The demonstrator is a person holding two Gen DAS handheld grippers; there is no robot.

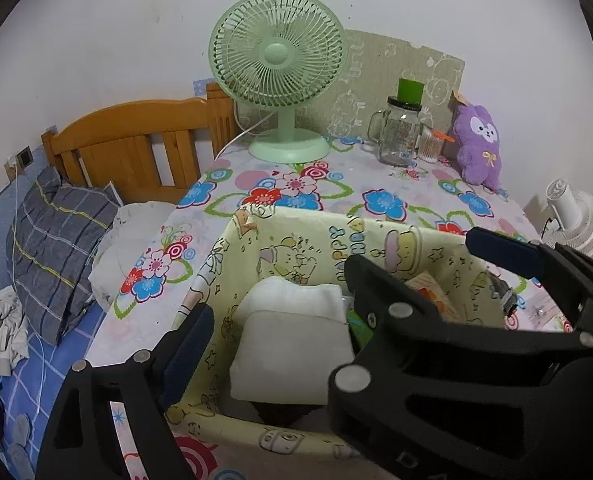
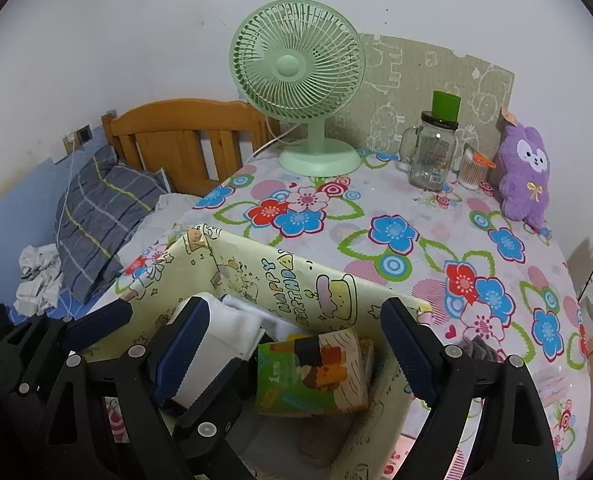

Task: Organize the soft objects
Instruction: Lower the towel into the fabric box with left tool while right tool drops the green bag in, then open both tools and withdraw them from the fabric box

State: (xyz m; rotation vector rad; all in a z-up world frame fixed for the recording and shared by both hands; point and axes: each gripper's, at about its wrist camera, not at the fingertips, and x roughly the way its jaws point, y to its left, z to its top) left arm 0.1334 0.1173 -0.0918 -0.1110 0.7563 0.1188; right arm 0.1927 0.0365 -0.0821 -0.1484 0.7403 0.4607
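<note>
A pale yellow cartoon-print storage box (image 1: 296, 236) (image 2: 256, 272) sits on the floral table in front of both grippers. Inside lie white folded soft pads (image 1: 292, 344) (image 2: 232, 328) and a colourful printed soft pack (image 2: 316, 372). A purple plush toy (image 1: 478, 144) (image 2: 526, 176) stands at the table's far right. My left gripper (image 1: 336, 292) is open and empty over the box. My right gripper (image 2: 296, 344) is open and empty above the printed pack. The right gripper's black body (image 1: 476, 340) fills the lower right of the left wrist view.
A green desk fan (image 1: 280, 68) (image 2: 300, 76), a glass mug jar with green lid (image 1: 400, 132) (image 2: 432, 152) and a cotton-swab cup (image 2: 472, 168) stand at the back. A bed with a plaid pillow (image 1: 56, 248) (image 2: 104, 216) lies to the left. A white fan (image 1: 576, 220) stands right.
</note>
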